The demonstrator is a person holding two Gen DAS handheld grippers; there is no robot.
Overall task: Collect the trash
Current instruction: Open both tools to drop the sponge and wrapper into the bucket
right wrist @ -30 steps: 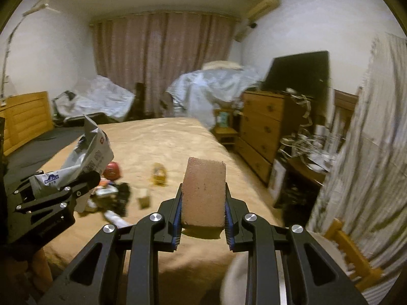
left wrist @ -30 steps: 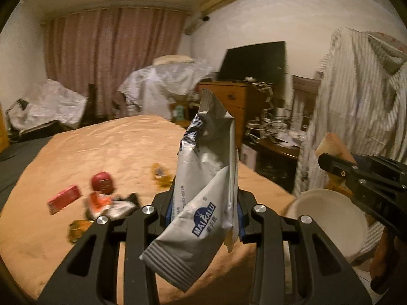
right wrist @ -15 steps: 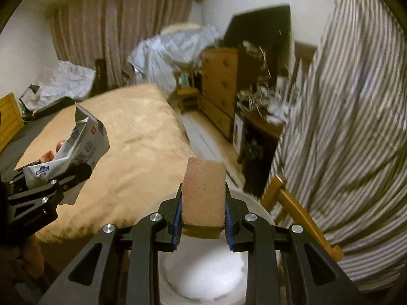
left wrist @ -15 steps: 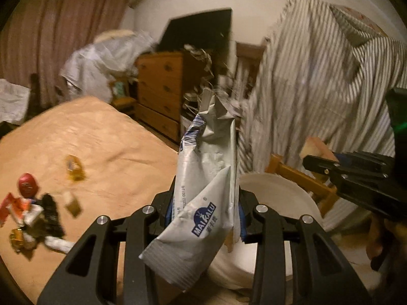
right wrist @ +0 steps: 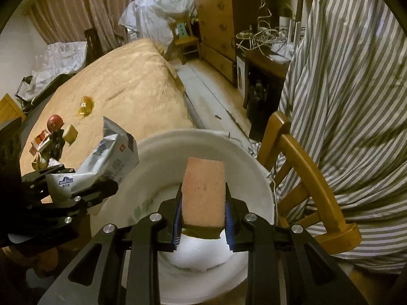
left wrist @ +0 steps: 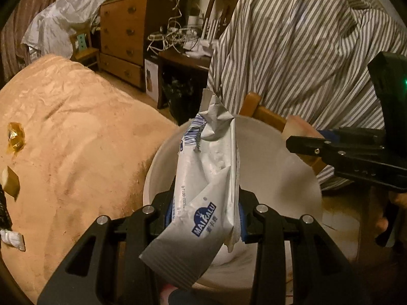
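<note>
My left gripper (left wrist: 204, 214) is shut on a crumpled silver snack wrapper (left wrist: 208, 178) that stands up between its fingers. Just below and beyond it is the white bin (left wrist: 267, 152). In the right wrist view my right gripper (right wrist: 203, 218) is shut on a small pink-orange box (right wrist: 204, 190), held over the open white bin (right wrist: 257, 178). The left gripper (right wrist: 73, 190) with its wrapper (right wrist: 112, 157) shows at that view's left, at the bin's rim. More trash (right wrist: 54, 132) lies on the tan bed (right wrist: 127, 84).
A wooden chair (right wrist: 305, 167) draped with striped cloth (right wrist: 356, 89) stands right beside the bin. A dresser (right wrist: 216, 30) and a cluttered dark desk (right wrist: 267, 58) line the far wall. A yellow wrapper (left wrist: 15, 134) and a small tan box (left wrist: 10, 183) lie on the bed.
Both grippers swung from facing the bed to the right and downward, so the white bin now sits under them. The wrapper and the box stay gripped.
</note>
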